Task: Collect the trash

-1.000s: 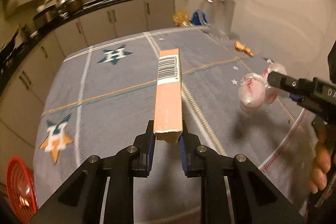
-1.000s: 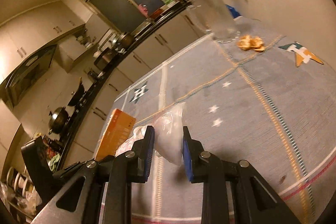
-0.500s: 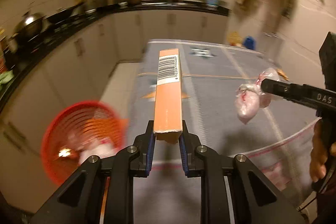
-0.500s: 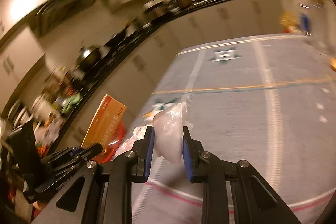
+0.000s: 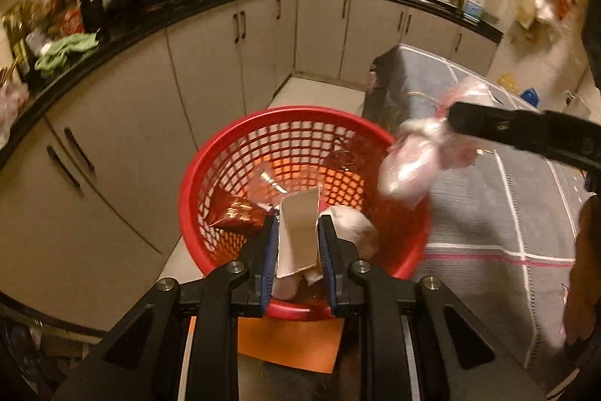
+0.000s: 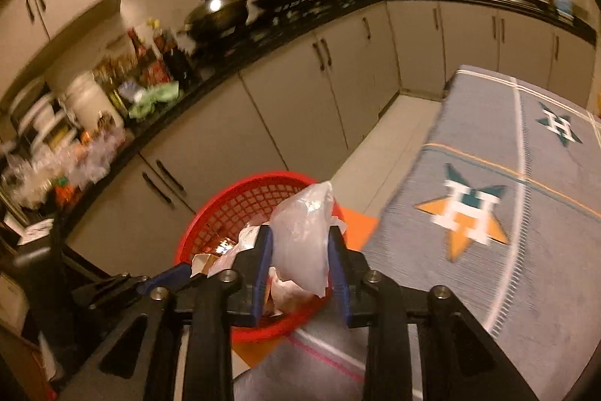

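So, counting up: one red basket (image 5: 233, 153) on the floor, one carton in my left gripper (image 5: 298, 250), one plastic bag in my right gripper (image 6: 300, 250).

Left side first. My fingers (image 5: 266, 250) are narrow, pinched on the carton (image 5: 298, 235), which shows me its pale end, tipped forward and down over the basket's near rim. From this wrist the basket fills the middle of the view. Inside it I can make out a few pieces already: one shiny reddish wrapper (image 5: 234, 215) at about 9 o'clock from the carton, one pale wad (image 5: 355, 226) at 3 o'clock, plus clear film higher up. Blurry, so I won't swear to an exact count. An orange sheet (image 5: 289, 344) lies under the basket.

Right side: fingers narrow too, squeezing the plastic bag (image 6: 300, 239), which bulges up between them. In the left wrist view the right gripper (image 5: 456, 117) comes in from 3 o'clock, roughly level, with the bag (image 5: 413, 164) hanging off its tip over the basket's right rim. The basket (image 6: 240, 213) sits just beside the bench (image 6: 526, 269) with the grey star-patterned cloth, at its 9 o'clock edge. In the right wrist view my left gripper (image 6: 180, 273) is at 8 o'clock, low next to the basket.
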`<action>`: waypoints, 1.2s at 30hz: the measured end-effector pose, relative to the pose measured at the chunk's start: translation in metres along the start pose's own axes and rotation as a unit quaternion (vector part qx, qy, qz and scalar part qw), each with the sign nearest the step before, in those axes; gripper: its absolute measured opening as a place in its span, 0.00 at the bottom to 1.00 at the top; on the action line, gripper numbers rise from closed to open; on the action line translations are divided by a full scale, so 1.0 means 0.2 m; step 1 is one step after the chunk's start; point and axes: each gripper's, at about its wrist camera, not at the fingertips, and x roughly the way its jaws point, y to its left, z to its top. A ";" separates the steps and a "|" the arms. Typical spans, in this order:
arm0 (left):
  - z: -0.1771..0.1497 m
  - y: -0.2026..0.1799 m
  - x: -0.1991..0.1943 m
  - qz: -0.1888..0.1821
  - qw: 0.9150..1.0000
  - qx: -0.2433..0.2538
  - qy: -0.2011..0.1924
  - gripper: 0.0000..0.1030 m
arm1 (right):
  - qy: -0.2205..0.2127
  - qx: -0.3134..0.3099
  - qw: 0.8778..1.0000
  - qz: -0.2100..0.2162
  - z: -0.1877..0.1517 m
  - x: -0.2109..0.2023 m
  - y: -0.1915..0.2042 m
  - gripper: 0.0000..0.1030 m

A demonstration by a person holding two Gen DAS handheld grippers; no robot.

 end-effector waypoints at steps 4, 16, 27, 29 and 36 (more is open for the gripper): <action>-0.01 0.01 -0.02 0.001 1.000 -0.018 -0.017 0.52 | 0.008 -0.003 1.000 0.012 0.00 0.08 0.02 0.64; -0.12 -0.22 -0.38 0.093 0.986 -0.045 -0.131 0.78 | -0.063 -0.050 0.995 -0.062 -0.22 -0.46 -0.05 0.77; -0.38 -0.48 -0.57 0.145 0.977 -0.058 -0.142 0.95 | -0.099 -0.049 0.987 -0.117 -0.73 -0.86 -0.18 0.87; -0.40 -0.50 -0.58 0.148 0.977 -0.058 -0.139 0.95 | -0.097 -0.047 0.987 -0.123 -0.79 -0.88 -0.19 0.87; -0.43 -0.58 -0.59 0.164 0.977 -0.036 -0.133 0.96 | -0.101 -0.037 0.986 -0.127 -0.83 -0.93 -0.23 0.88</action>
